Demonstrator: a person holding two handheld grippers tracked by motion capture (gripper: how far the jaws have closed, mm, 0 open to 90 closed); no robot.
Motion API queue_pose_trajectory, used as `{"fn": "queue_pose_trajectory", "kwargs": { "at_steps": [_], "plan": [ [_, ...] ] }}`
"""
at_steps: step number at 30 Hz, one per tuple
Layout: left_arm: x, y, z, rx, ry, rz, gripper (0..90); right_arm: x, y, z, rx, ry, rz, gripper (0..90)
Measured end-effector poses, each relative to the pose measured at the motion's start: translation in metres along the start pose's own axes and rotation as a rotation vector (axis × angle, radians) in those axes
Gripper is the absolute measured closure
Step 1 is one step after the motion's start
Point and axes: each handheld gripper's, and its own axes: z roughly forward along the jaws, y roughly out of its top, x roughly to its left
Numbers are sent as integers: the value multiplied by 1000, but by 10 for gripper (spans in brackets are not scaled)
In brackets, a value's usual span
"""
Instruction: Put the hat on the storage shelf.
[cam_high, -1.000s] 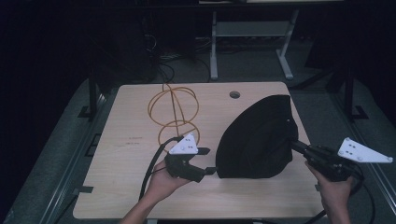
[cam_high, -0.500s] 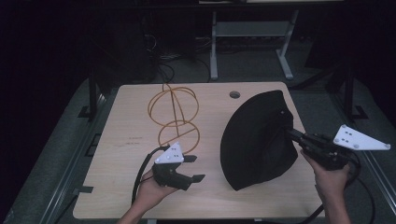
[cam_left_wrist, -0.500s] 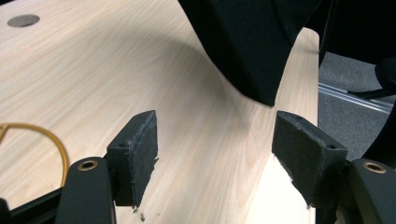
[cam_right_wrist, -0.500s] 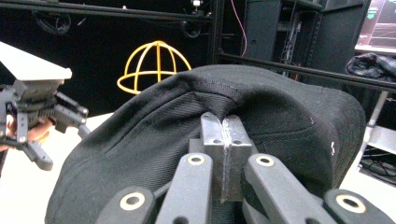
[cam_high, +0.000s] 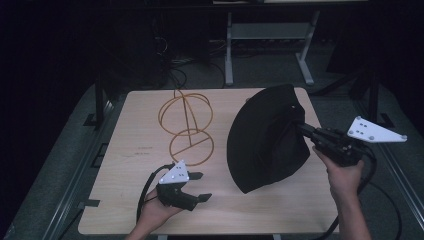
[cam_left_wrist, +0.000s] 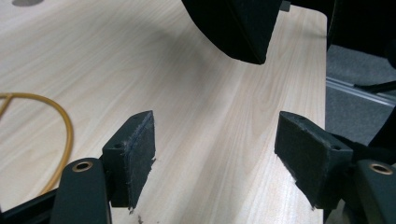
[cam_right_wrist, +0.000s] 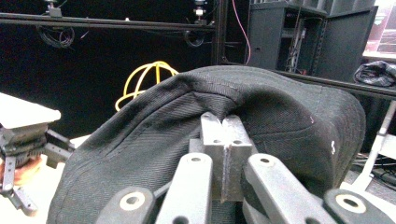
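Hat hangs tilted over table's right half, lifted at its right edge by right gripper, jaws clamped on fabric; wire stand sits left of it; left gripper nearer stand, jaws just opening, empty, pointing at hat's low edge.

Hat released on one side, raised on the other

The left gripper has been drawn back from the black hat, its jaws having just been opening with nothing between them. The hat, pinched between the closed jaws of the right gripper, has been lifted and tipped upright, well beyond the left jaws.
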Motion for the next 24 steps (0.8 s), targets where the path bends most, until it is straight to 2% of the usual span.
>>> {"fn": "queue_pose_trajectory", "kwargs": {
  "at_steps": [7, 16, 24],
  "plan": [
    [1, -5, 2, 31, 18, 30, 281, -1, 12, 11, -1, 12, 0, 900],
    [4, -10, 3, 27, 23, 10, 281, -4, 19, 24, 3, 23, 8, 900],
    [3, -10, 4, 35, 19, 25, 277, -5, 33, 39, -2, 37, 9, 900]
  ]
}}
